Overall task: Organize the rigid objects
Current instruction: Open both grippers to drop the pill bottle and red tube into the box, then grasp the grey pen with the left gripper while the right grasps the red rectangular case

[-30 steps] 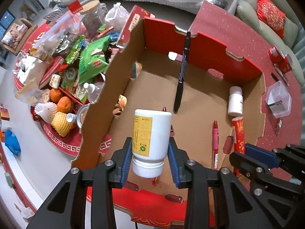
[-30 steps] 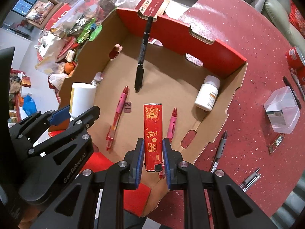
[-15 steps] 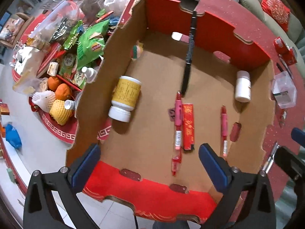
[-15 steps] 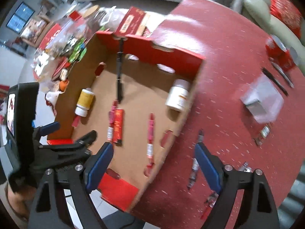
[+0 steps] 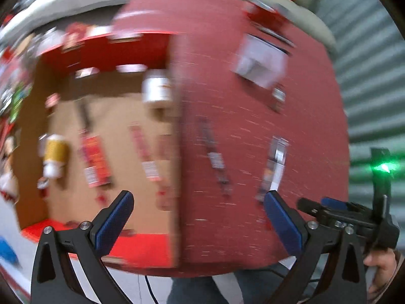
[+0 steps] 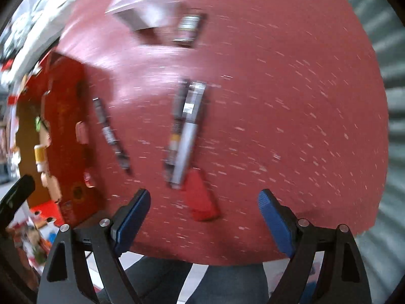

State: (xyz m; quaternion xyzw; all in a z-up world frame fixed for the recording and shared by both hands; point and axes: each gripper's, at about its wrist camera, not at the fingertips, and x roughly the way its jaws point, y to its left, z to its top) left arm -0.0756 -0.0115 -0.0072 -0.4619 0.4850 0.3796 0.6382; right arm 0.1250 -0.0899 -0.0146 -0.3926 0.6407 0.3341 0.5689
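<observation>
**Desk:** What did the shot show?

**Operator:** Pens waiting on the red bench (image 6: 278,101). In the right wrist view a dark pen (image 6: 111,136) lay just outside the cardboard box (image 6: 65,116), and further right a silver pen (image 6: 186,136) lay against another dark one, with a small red block (image 6: 200,197) touching their near ends. Everything was smeared by motion blur, so I could not read finer detail.

**Desk:** And your claws?

**Operator:** Both released and empty. The right claw (image 6: 203,215) hung over the block and the pen ends, jaws spread wide, nothing between the pads. The left claw (image 5: 198,217) was spread just as wide, straddling the box's right wall, a pen (image 5: 215,159) on the bench ahead of it.

**Desk:** What was already stowed?

**Operator:** The left wrist view showed a yellow-labelled bottle (image 5: 54,154), a red packet (image 5: 95,162), a red pen (image 5: 145,152) and a white bottle (image 5: 157,88) lying flat on the box floor, set apart, I'd judge, so each stayed reachable.

**Desk:** Your reading?

**Operator:** The loose pens were next; lying low and thin, they'd want a careful, square pinch.
</observation>
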